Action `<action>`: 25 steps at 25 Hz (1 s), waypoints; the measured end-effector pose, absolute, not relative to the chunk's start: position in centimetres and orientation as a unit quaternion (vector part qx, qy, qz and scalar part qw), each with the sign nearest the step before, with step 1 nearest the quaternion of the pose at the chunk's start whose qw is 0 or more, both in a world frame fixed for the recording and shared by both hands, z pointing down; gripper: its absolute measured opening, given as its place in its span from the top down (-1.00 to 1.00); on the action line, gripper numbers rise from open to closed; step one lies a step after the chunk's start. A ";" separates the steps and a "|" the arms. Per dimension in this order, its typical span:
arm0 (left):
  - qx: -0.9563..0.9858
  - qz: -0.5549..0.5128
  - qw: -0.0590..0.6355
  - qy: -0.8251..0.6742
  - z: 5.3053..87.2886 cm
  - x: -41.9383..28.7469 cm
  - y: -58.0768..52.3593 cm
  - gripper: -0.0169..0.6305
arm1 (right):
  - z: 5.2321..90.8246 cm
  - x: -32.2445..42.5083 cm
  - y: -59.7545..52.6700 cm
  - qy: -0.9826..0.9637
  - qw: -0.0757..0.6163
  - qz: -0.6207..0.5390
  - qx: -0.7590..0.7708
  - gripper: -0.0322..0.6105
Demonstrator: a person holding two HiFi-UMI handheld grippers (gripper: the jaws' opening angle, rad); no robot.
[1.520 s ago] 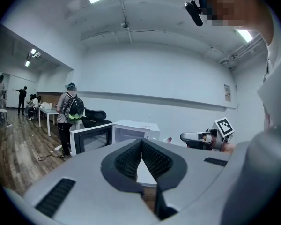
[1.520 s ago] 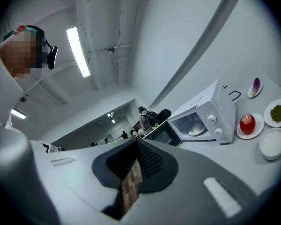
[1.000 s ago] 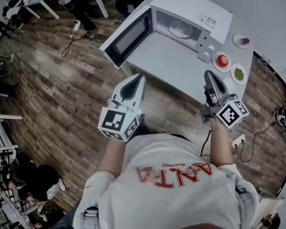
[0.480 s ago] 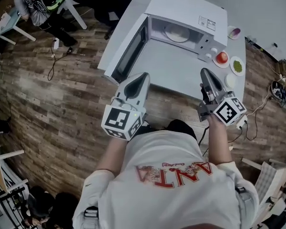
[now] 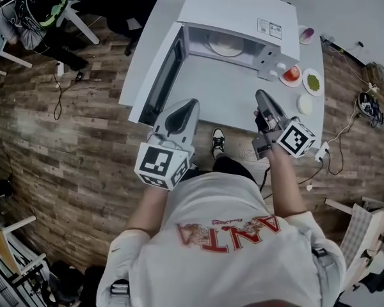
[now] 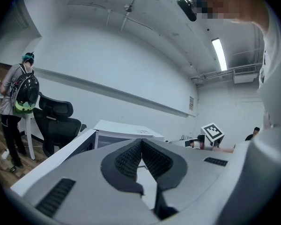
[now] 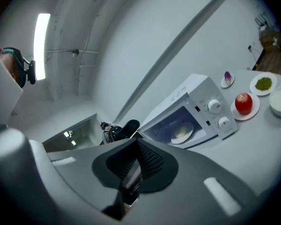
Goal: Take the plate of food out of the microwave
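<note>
Boxy white microwave (image 5: 240,8) standing open, round pale plate (image 5: 226,44) seated inside, ribbed-pad left gripper (image 5: 191,103) and right gripper (image 5: 262,95) closed, empty.

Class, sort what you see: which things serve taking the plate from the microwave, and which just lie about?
Job: microwave, its open door, plate of food inside.
Lying about: apple, dish of green food, white bowl.

The white plate of food (image 5: 226,44) lies flat inside the open microwave (image 5: 242,8).
</note>
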State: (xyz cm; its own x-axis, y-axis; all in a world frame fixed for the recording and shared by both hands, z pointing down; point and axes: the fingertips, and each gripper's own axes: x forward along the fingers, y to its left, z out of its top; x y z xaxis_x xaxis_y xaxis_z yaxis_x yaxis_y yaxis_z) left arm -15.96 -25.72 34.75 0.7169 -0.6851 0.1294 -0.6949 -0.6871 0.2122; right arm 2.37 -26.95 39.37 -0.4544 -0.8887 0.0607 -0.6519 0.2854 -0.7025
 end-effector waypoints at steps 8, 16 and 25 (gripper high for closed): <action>0.911 0.040 0.127 -0.391 36.0 -14.4 -29.9 0.92 | 47.6 4.6 -34.9 0.684 0.238 -0.471 -0.503 0.81; 0.904 0.054 0.148 -0.398 38.4 -12.7 -33.7 0.91 | 55.4 5.7 -41.6 0.549 0.343 -0.576 -0.499 0.72; 0.894 0.063 0.179 -0.405 40.5 -12.4 -36.1 0.92 | 59.8 6.0 -46.2 0.485 0.364 -0.604 -0.517 0.72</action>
State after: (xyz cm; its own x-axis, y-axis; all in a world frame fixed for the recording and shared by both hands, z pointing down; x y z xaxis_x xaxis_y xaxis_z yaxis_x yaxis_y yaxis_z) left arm -12.41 -36.09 40.52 0.6646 -0.7015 0.2573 -0.7464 -0.6081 0.2704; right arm 5.98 -46.21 59.79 -0.2008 -0.9414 0.2711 -0.0603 -0.2643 -0.9625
